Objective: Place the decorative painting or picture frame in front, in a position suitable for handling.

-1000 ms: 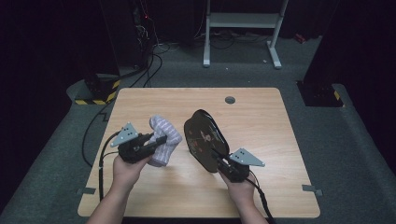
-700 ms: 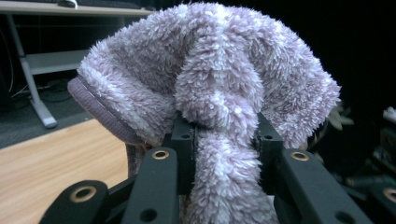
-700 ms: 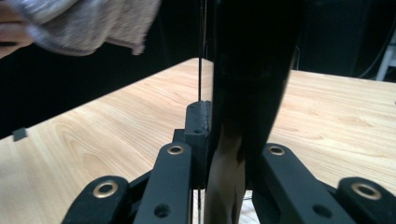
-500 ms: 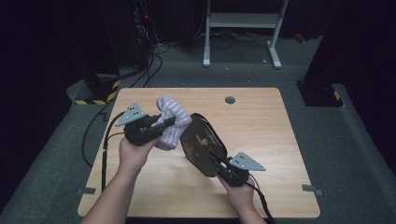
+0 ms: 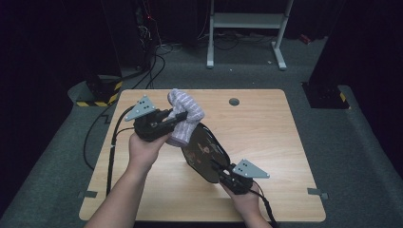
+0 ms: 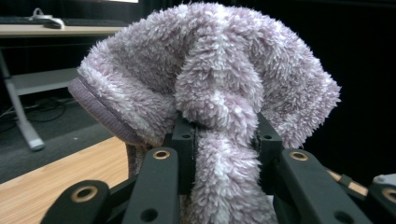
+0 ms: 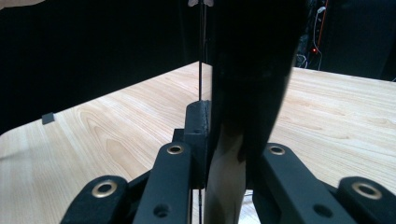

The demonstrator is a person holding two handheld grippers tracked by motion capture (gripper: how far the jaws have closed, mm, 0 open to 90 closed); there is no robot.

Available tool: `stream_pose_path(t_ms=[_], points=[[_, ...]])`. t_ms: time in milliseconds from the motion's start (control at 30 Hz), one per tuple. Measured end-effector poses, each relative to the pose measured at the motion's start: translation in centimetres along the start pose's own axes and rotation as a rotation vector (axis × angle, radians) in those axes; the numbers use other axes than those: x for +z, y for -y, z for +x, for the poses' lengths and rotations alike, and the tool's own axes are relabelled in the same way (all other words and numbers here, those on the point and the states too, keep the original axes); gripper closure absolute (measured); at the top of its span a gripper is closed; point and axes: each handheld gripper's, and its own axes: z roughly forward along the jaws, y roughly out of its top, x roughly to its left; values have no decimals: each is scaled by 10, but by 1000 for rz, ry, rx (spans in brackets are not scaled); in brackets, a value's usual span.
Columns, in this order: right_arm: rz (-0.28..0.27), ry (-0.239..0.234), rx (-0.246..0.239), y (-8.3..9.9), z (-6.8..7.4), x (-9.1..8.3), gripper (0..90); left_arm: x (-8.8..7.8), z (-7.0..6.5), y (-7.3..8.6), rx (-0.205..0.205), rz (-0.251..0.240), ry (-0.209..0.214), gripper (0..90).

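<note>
**Operator:** Fleecy lilac-and-white fabric, a fuzzy sock or small cloth, is bunched between the jaws of my left tool, which pinches it tight and holds it up above the left middle of the pale wooden bench.

**Observer:** And the other side?

**Operator:** My right tool is clamped on the near edge of a flat black oval object with a faint printed pattern, tilted up off the bench just right of the fabric.

**Observer:** How far along?

**Operator:** I'd judge both pick-ups done; the fabric sits at the oval's far end, so bringing them together, wiping or covering, looks left to do.

**Observer:** Anything unclear?

**Operator:** Whether fabric and oval touch I can't tell. In the right gripper view the oval is a dark slab, cut off at the top.
</note>
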Motion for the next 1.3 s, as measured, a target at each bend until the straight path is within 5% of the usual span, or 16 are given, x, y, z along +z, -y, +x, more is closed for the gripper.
stream_pose_path(t_ms=[300, 433, 633, 967, 1300], points=[[-18, 3, 41, 2, -7, 0, 792, 18, -3, 4, -27, -6, 24, 691], [-9, 11, 29, 5, -4, -3, 705, 22, -2, 5, -34, -7, 23, 689], [13, 15, 19, 7, -3, -4, 790, 25, -2, 6, -33, -3, 24, 685], [11, 7, 33, 7, -5, -4, 795, 36, 9, 15, -35, 47, 20, 693], [9, 6, 36, 8, -5, -4, 795, 39, 28, 34, -80, 96, -16, 704]])
